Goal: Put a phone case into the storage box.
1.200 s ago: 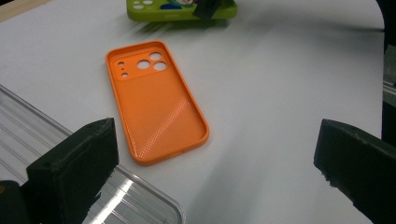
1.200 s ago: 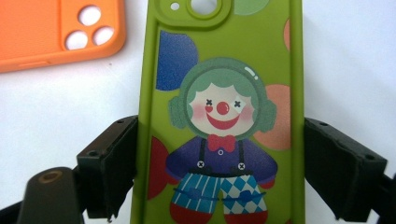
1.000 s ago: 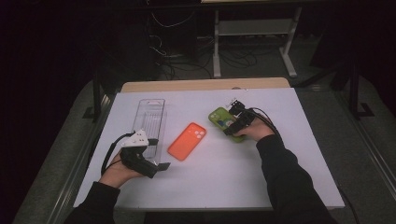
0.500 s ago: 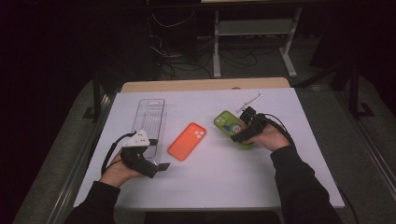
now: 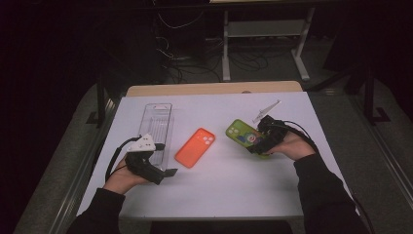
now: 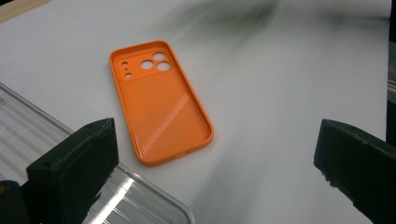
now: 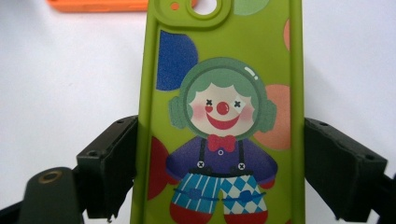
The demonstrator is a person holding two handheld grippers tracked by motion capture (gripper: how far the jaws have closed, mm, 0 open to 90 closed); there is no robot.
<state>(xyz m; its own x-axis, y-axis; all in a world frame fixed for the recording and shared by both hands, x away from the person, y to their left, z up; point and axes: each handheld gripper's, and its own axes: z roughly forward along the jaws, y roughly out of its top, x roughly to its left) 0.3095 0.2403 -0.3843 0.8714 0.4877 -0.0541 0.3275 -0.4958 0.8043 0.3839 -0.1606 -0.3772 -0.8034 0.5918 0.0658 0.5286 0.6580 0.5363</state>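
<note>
Right gripper [image 5: 259, 142] has the green phone case [image 5: 243, 136] across its width, jaws closed on both long edges near the lower end. The right gripper view shows the pads touching the rims, with the clown print facing the camera. The case sits to the right of the orange phone case [image 5: 195, 147], low over the white counter [image 5: 234, 190] or resting on it; can't tell which.

Left gripper [image 5: 155, 171] is parked in front of the orange case and to its left. The left gripper view shows its jaws wide apart with nothing between them.

Handling, my read:
- The green case looks like soft silicone or TPU: light, flexible, not fragile.
- An edge squeeze will bow it, so use light pressure only.
- The matte rim should give decent friction.
- It is held near one end, so the far end may droop or swing. A mid-length grip would be steadier.
- The orange case [image 6: 161, 100] lies open side up with camera cutouts at the far end. Its thin walls probably behave the same way, so pinch across the side walls, not the floppy back.

Containers:
- The clear plastic tray [image 5: 157, 127] sits left of the orange case, long axis running away from the person.
- It looks empty in the high view, and the ribbed floor shows bare in the left gripper view [image 6: 70, 186].
- A small clear plastic piece [image 5: 266, 111] lies just beyond the green case, well right of the orange one. It's too small to identify.
</note>
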